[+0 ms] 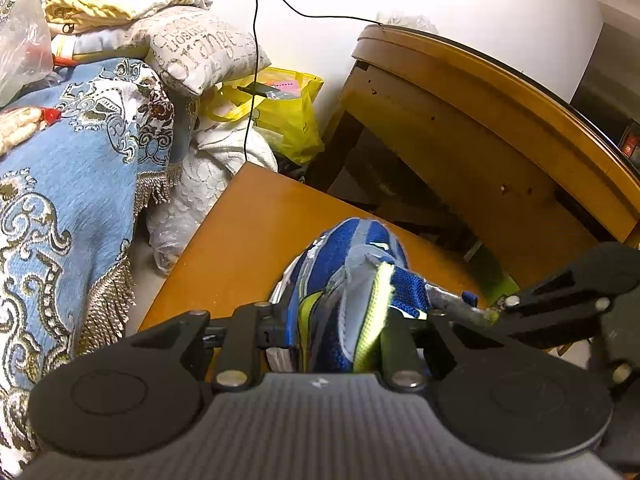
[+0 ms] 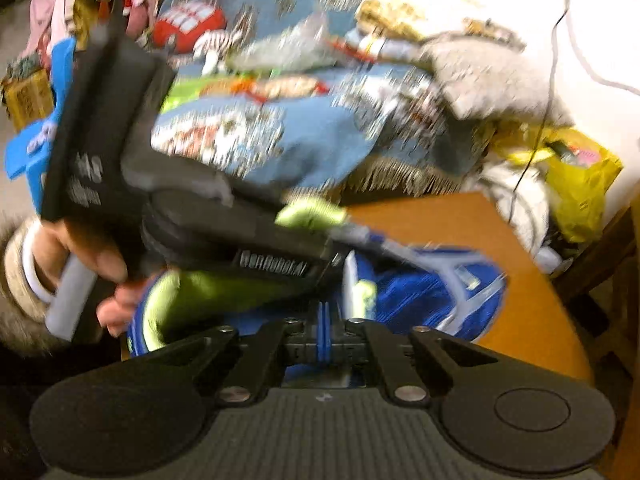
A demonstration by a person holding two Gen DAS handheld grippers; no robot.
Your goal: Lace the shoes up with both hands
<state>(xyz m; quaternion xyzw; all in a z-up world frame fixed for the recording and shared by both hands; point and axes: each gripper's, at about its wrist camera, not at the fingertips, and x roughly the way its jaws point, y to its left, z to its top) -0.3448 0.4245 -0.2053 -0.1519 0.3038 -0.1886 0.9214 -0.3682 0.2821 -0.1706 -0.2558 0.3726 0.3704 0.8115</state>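
A blue running shoe [image 1: 352, 276] with grey trim and a lime tongue lies on a small wooden table [image 1: 248, 232]. My left gripper [image 1: 340, 332] straddles the shoe's heel end, jaws apart around it. The right gripper [image 1: 500, 312] comes in from the right, tips pinching a grey strap or lace end [image 1: 460, 306] near the tongue. In the blurred right wrist view the right gripper [image 2: 324, 344] is closed with blue pads together above the shoe [image 2: 420, 292]. The left gripper [image 2: 248, 236] crosses in front, held by a hand.
A sofa with a blue patterned throw [image 1: 72, 168] and cushions stands to the left. A yellow bag [image 1: 288, 116] and white bags sit behind the small table. A larger round wooden table [image 1: 500, 128] rises on the right. A black cable [image 1: 256, 60] hangs down.
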